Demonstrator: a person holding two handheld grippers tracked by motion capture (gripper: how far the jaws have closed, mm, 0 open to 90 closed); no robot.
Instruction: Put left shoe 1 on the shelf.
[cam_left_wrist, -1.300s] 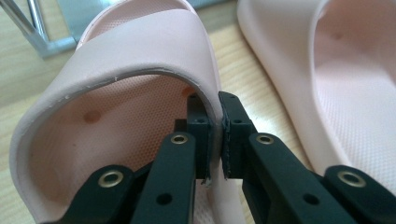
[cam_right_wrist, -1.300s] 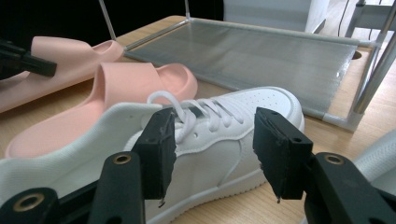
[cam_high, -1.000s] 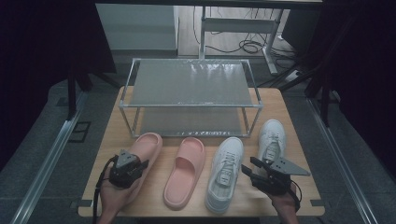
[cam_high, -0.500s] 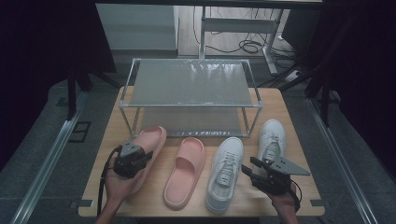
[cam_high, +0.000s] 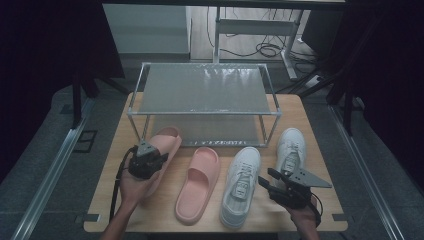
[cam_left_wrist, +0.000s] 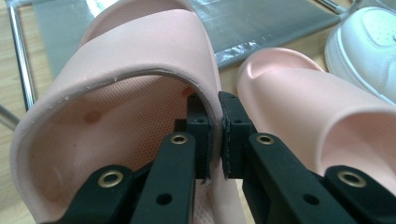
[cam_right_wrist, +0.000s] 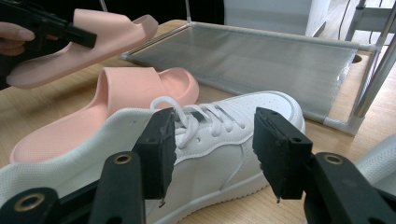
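Dim flooring and dark drapes surround a wooden table (cam_high: 165, 210) that carries a two-tier metal shoe rack (cam_high: 202, 90) at its far half. From the high view, four shoes lie in a row in front of the rack: a pink slipper (cam_high: 159, 150) in the left gripper (cam_high: 145, 161), a second pink slipper (cam_high: 199, 182) flat on the wood beside it, then a white sneaker (cam_high: 242, 185) and another white sneaker (cam_high: 291, 150) nearest the rack's right leg. The held slipper points its toe at the rack's lower shelf, probably so it can slide in toe first. The right gripper (cam_high: 280, 184) waits between the two sneakers.

Seen from the left gripper view, the black jaws are pinched on the side wall of the pink slipper's (cam_left_wrist: 126, 93) strap, one pad inside the strap and one outside. Gripping that thin edge likely gives a firm hold on soft foam. The rack's grey lower shelf (cam_left_wrist: 271, 23) lies just beyond the toe.

The right gripper view shows its jaws standing wide apart, holding nothing, lined up over the laced part of the nearer white sneaker (cam_right_wrist: 219, 140). Farther off, the lifted slipper (cam_right_wrist: 84, 42) hangs tilted above the table, toe toward the rack, clear of the slipper lying flat (cam_right_wrist: 107, 102).
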